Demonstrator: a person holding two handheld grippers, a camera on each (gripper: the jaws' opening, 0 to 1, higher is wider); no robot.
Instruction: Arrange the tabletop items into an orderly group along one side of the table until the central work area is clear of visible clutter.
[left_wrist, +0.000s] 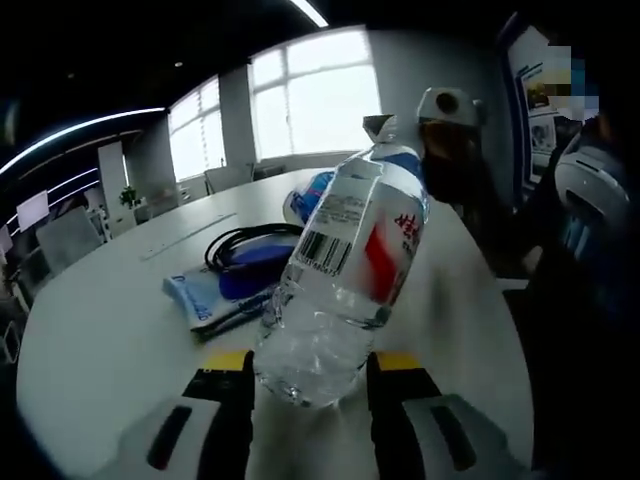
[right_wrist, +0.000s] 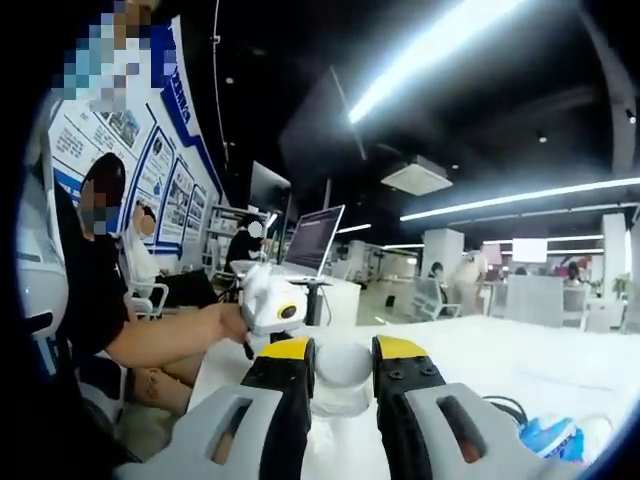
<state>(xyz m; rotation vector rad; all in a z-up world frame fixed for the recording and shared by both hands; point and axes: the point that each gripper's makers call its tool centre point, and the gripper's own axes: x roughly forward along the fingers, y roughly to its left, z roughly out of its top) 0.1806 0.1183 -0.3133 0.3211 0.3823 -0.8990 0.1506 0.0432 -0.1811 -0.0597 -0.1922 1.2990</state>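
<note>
A clear plastic water bottle (left_wrist: 335, 285) with a white, red and blue label leans to the right above the white table (left_wrist: 110, 330). My left gripper (left_wrist: 310, 372) is shut on its lower end, one yellow-tipped jaw on each side. The right gripper's white body (left_wrist: 447, 105) shows just beyond the bottle's cap (left_wrist: 378, 126). In the right gripper view, my right gripper (right_wrist: 342, 362) is closed against both sides of a white round thing (right_wrist: 340, 375); I cannot tell what it is. The left gripper's white body (right_wrist: 270, 305) sits in a person's hand at the left.
Behind the bottle lie a coiled black cable (left_wrist: 250, 240), a blue flat item (left_wrist: 255, 275), a light blue packet (left_wrist: 200, 295) and a blue-and-white packet (left_wrist: 305, 195). A person (left_wrist: 585, 210) sits at the table's right edge. A blue packet (right_wrist: 550, 440) lies by the cable (right_wrist: 500, 410).
</note>
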